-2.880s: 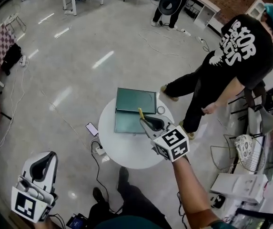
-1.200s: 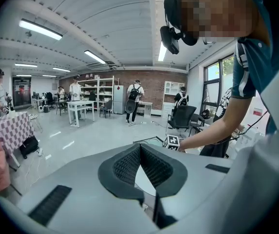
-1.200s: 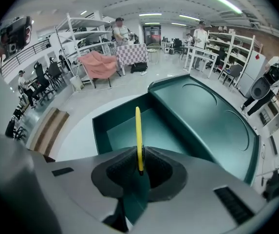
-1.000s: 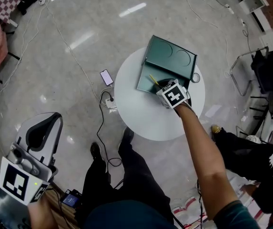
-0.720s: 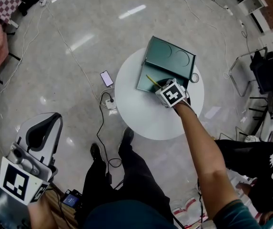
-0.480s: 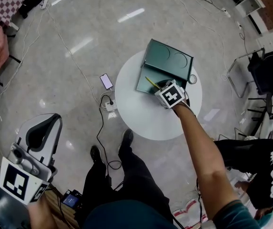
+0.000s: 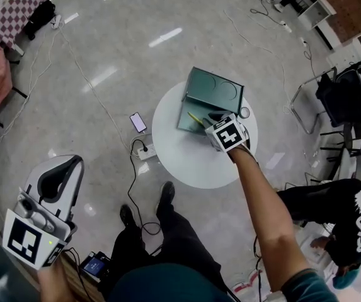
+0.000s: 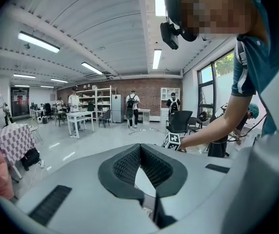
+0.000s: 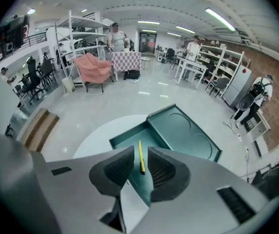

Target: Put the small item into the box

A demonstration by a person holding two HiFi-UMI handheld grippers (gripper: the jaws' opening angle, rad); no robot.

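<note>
Pen, thin and yellow, lying loose on the floor of the open box at the far edge of the table. Likely light, stiff, smooth and prone to roll; best pinched across mid-barrel. Right hand-held gripper over it, jaws apart, nothing clamped. Left hand-held gripper well apart, jaws together, empty. No readable writing anywhere; only square markers on the cubes.
</note>
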